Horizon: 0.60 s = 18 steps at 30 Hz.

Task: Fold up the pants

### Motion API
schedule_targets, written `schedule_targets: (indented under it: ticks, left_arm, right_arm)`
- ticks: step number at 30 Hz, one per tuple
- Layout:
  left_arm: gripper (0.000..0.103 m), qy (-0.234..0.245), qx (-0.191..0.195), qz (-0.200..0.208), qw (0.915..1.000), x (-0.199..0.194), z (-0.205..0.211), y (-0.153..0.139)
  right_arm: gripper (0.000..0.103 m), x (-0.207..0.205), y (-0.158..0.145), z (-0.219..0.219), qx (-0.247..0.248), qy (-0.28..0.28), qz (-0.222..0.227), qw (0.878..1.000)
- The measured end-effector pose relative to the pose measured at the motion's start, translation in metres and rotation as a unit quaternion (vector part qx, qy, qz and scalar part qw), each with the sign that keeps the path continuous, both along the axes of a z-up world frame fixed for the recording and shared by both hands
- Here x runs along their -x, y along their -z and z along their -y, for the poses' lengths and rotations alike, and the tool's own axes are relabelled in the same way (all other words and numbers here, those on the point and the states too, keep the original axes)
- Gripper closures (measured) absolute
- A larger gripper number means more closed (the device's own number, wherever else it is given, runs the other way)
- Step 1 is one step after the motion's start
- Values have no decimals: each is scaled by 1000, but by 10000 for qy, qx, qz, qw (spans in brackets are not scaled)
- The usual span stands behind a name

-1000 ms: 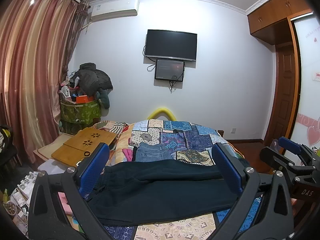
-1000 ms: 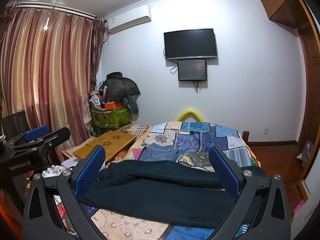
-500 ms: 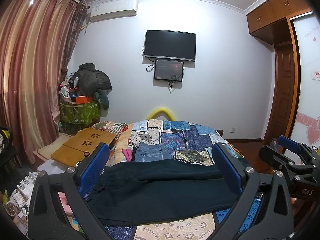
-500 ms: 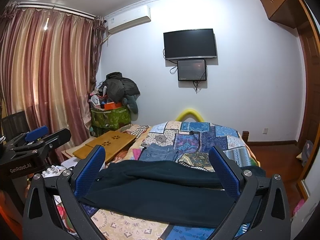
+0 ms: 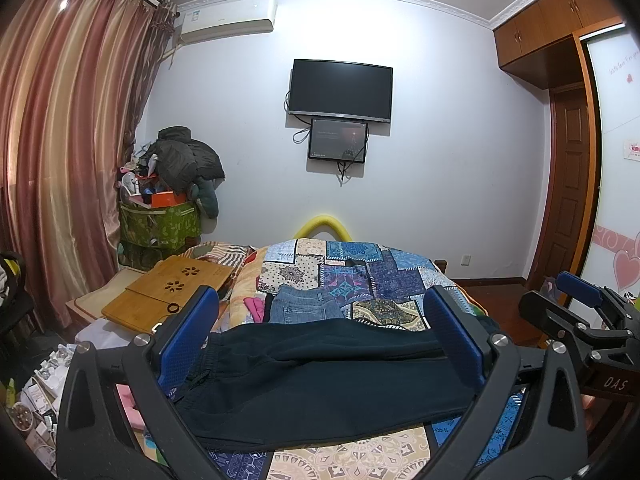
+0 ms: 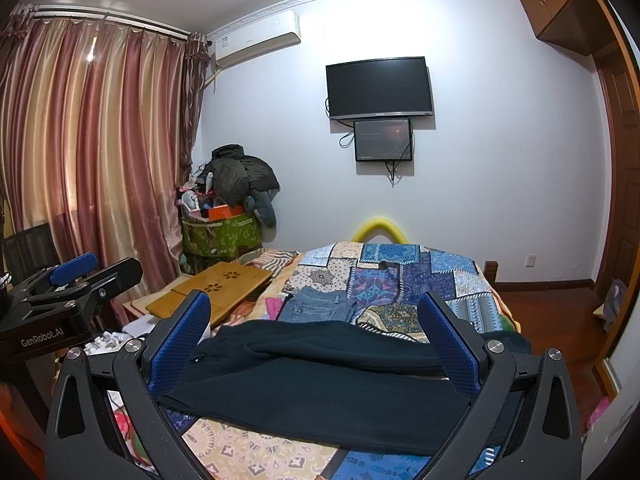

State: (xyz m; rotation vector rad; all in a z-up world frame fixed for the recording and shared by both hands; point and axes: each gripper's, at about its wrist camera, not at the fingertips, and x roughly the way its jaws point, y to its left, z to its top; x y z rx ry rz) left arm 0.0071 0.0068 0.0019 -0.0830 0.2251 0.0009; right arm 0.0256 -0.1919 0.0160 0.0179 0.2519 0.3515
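The bed (image 5: 352, 264), under a patchwork quilt (image 5: 360, 276), fills the middle of both wrist views and carries everything the task concerns. Across its near end, at 6 o'clock in each view, lie the dark pants (image 5: 320, 376), spread crosswise with the elastic waistband toward 9 o'clock and the legs running off toward 3 o'clock. One leg appears to lie over the other along the length, so a first lengthwise fold looks done; the crosswise folds that would shorten the pants seem to be what is left, though that is a judgement from the lie of the cloth alone.

Just beyond the pants, toward 12 o'clock, sits a folded pair of blue jeans (image 5: 304, 308), close to the far edge of the dark cloth. At 10 o'clock a wooden lap desk (image 5: 176, 288) lies beside the bed. The quilt past the jeans is open, and a strip of quilt shows in front of the pants at 6 o'clock, giving room to slide or flip the cloth.

The left tool (image 5: 320, 344) is spread wide, holding nothing and apart from the cloth. The right tool (image 6: 316, 344) is likewise wide open and empty, poised over the pants.
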Motion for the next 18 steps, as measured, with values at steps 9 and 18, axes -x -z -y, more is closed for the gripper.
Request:
schedule_targets:
  ticks: [9,18]
  left_arm:
    - [0,14,6,-9,10000,1,0,1]
    - [0,13,7,-13,10000,1,1,2]
  right_arm:
    - [0,1,-1,0,-7,9,-2,10000]
    - [0,1,-2,-1,-26,7,-9,10000]
